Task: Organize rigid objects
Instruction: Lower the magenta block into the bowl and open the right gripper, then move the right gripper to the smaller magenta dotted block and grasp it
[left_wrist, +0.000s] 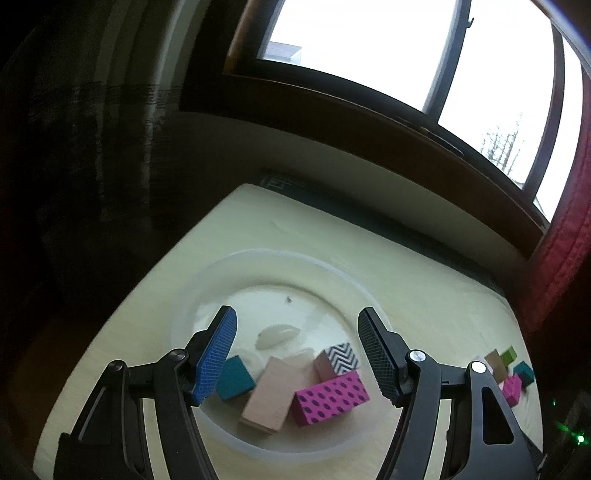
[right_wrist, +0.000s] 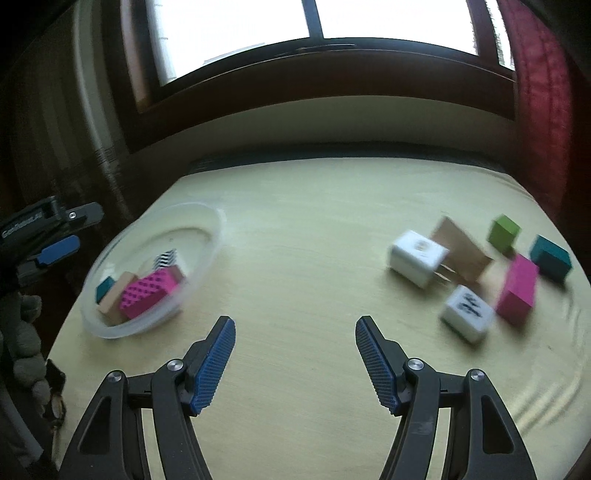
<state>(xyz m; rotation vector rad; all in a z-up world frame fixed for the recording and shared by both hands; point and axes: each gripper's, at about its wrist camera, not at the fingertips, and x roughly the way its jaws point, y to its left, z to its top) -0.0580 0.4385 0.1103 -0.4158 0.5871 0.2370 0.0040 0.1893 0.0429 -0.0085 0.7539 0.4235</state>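
A clear plastic bowl (left_wrist: 229, 269) (right_wrist: 207, 236) rests on the left side of the pale table. Inside lie a teal block (left_wrist: 234, 376), a plain wood block (left_wrist: 271, 395), a pink dotted block (left_wrist: 332, 397) (right_wrist: 147, 293) and a zigzag-patterned block (left_wrist: 341, 358). My left gripper (left_wrist: 297, 314) hovers open over the bowl, nothing between its fingers. My right gripper (right_wrist: 295, 323) is open above bare table. To its right lie loose blocks: two white cubes (right_wrist: 417, 256) (right_wrist: 467, 312), a wood block (right_wrist: 460, 249), a pink block (right_wrist: 517, 290), a green cube (right_wrist: 503, 230) and a teal block (right_wrist: 550, 256).
The table (right_wrist: 314, 221) stands under a dark-framed window (right_wrist: 317, 66), with a red curtain (right_wrist: 539, 92) at the right. The left gripper's body (right_wrist: 48, 236) shows at the left edge of the right wrist view. Open tabletop lies between bowl and loose blocks.
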